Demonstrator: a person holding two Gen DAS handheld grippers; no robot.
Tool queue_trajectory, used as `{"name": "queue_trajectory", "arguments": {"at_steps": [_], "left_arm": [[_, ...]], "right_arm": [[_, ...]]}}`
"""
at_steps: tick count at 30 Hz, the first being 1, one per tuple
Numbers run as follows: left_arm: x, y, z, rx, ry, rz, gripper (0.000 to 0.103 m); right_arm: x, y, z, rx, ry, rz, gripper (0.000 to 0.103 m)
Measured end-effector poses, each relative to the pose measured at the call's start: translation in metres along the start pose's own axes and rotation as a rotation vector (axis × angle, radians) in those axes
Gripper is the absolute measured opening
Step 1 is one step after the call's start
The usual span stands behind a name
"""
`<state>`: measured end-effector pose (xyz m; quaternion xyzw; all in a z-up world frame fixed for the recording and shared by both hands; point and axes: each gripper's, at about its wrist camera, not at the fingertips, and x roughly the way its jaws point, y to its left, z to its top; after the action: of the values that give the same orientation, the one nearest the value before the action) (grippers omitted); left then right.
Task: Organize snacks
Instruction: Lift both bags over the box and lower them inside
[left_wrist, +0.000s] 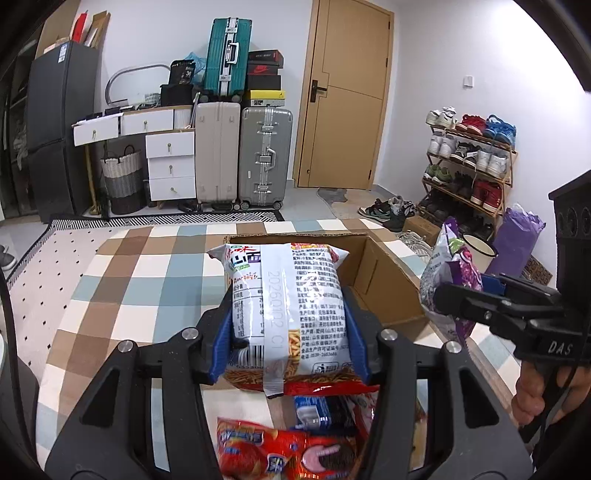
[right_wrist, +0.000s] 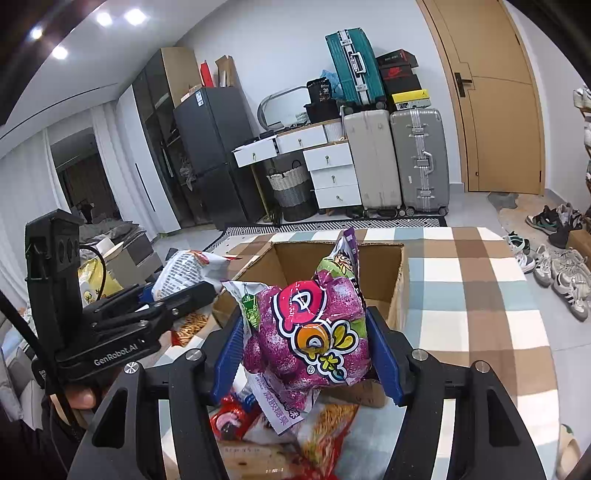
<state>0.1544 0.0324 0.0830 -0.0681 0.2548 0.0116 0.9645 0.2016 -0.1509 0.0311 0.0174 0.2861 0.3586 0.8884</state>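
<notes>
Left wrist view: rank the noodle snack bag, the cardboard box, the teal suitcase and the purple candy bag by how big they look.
1. Noodle snack bag, though nearness to the camera inflates it
2. Cardboard box, partly hidden behind it
3. Teal suitcase and purple candy bag: too alike to rank

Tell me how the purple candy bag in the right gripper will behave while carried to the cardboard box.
The purple candy bag looks crinkled and puffy, so it probably flexes rather than staying stiff. Its glossy film may slip between the blue pads. Its loose bottom edge sags below the right gripper, so it could snag the cardboard box.
</notes>
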Motion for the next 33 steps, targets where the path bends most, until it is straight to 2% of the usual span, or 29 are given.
{"name": "queue_trajectory", "arguments": {"at_steps": [13,21,28,33], "left_arm": [[0.073,0.003,0.006,0.018,0.022,0.006,0.049],[0.093,0.008,0.001,0.036,0.025,0.02,0.049],[0.109,0.011,-0.005,0.018,0.097,-0.003,0.049],[0.116,0.013,-0.011,0.007,0.153,-0.016,0.049]], "right_arm": [[0.047,-0.02,0.013,0.033,0.039,0.007,0.063],[0.065,-0.026,0.021,0.041,0.042,0.031,0.063],[0.088,-0.04,0.02,0.062,0.089,0.035,0.063],[0.088,-0.042,0.019,0.038,0.09,0.051,0.063]]}}
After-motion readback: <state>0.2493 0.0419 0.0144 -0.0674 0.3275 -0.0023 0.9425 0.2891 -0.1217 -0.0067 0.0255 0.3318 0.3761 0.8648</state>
